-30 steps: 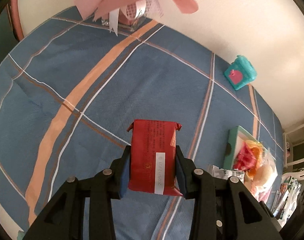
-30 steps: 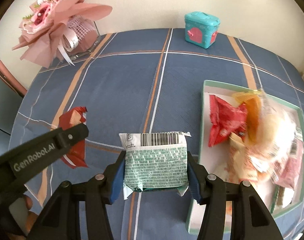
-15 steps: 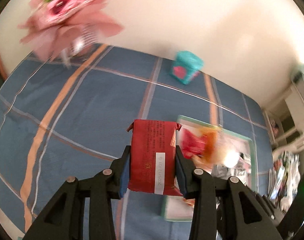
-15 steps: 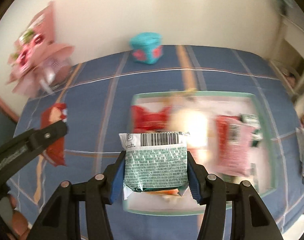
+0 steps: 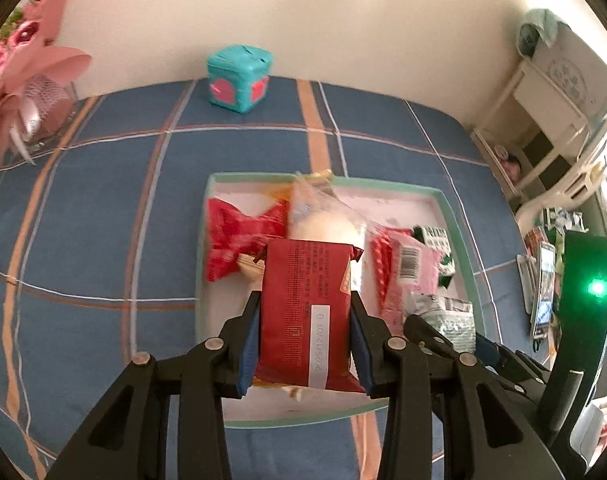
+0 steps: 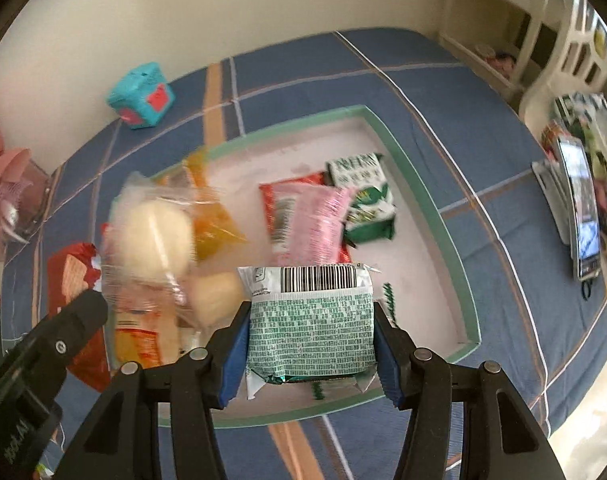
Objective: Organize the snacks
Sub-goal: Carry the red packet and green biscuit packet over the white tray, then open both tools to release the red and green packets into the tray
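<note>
My left gripper is shut on a red snack packet and holds it above the near part of a green-rimmed white tray. My right gripper is shut on a green-and-white snack packet with a barcode, above the tray's near side. The tray holds several snacks: a red bag, clear-wrapped pale buns, an orange bag, a pink packet and green packets. The left gripper with its red packet shows at the left of the right wrist view.
A teal box stands at the back by the wall. A pink bouquet sits at the far left. The blue plaid cloth covers the table. White shelving and a phone lie to the right.
Both grippers have swung right from the bare cloth to above the tray, each still holding its packet. The tray now sits straight ahead in both views.
</note>
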Motion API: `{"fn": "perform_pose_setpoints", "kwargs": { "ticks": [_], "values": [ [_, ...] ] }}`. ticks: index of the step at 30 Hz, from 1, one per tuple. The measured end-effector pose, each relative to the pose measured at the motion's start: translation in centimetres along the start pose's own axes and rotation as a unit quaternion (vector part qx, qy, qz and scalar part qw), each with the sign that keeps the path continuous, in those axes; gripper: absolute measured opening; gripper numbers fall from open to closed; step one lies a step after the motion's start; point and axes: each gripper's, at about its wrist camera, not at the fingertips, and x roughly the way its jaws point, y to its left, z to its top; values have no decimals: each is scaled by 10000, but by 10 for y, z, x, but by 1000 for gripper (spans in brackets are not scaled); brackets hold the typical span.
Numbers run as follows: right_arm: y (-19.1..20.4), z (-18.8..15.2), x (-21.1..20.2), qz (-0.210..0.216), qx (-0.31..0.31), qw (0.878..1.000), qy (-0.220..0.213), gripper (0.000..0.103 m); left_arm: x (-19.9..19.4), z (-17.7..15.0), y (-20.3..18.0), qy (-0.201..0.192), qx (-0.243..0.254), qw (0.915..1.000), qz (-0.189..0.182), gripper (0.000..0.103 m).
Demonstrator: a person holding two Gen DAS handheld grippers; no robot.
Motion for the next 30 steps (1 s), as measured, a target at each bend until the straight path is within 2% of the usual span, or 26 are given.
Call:
{"fn": "perform_pose_setpoints", "kwargs": {
  "ticks": [8,13,18,21,22,25,29,30],
  "values": [
    [7,-3,11,42,-145,9998,136,60,11,-1,3,178,-85,9997,-117,42],
    [10,-7,12,-36,-203,9997,155,64,3,-3,9,139,-148,9997,-111,54],
    [14,-15,13,-17,-317,9993,181,70,-5,-11,17,99,-189,9998,31,60],
    [14,-21,10,-213,-381,9990,88,75,-9,-18,23,59,-192,9990,392,69],
    [13,-24,8,-212,-373,9991,64,79,-11,-21,26,53,-171,9984,543,73],
    [13,-33,3,-120,-382,9992,15,81,-14,-30,37,-3,-125,9950,989,83],
    [16,-47,-3,-138,-512,9986,-93,92,-16,-46,55,11,-106,9898,1421,86],
    [16,-49,-5,-129,-516,9985,-120,92,-16,-49,60,30,-137,9888,1484,95]
  ]
}}
